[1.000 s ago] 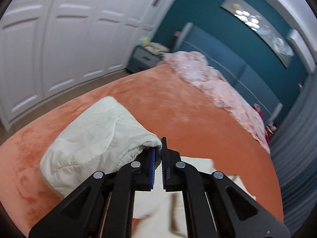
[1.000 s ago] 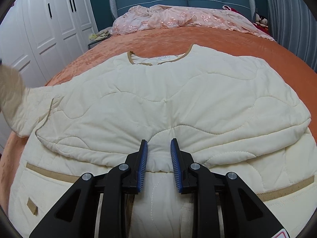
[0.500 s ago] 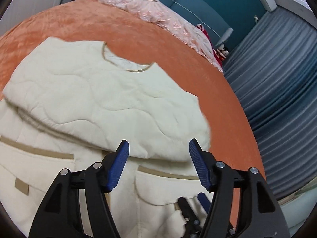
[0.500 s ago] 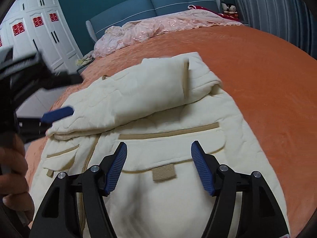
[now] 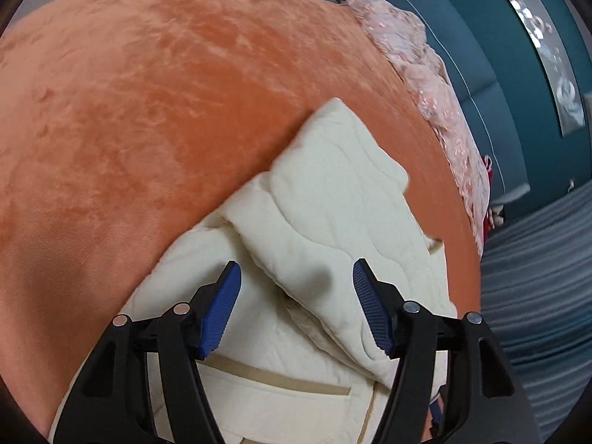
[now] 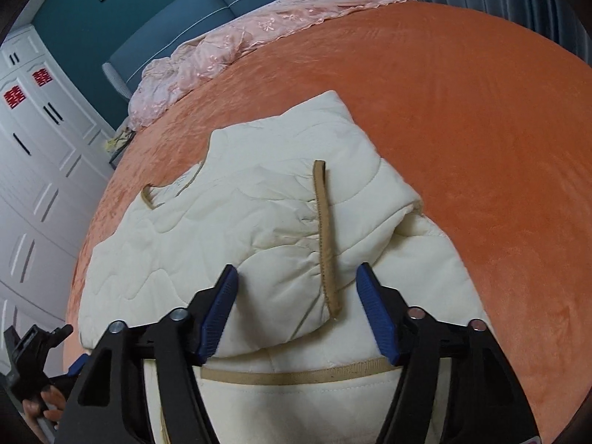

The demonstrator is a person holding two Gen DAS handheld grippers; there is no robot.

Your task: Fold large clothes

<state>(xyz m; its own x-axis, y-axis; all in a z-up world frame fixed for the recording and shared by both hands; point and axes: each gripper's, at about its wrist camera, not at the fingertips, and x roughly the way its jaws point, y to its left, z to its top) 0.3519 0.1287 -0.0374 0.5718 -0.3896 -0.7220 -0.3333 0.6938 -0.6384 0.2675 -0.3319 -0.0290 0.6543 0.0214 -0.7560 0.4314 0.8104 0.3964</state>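
Fingers of the left gripper (image 5: 296, 305) stand spread and pinch nothing. Those of the right gripper (image 6: 296, 310) are closing about a tan-edged sleeve cuff (image 6: 325, 236), pads not yet pressing. Both sleeves lie folded across the cream quilted jacket (image 6: 236, 229), flat on the orange bedspread (image 6: 481, 118). Apparently remaining: folding the body lengthwise.
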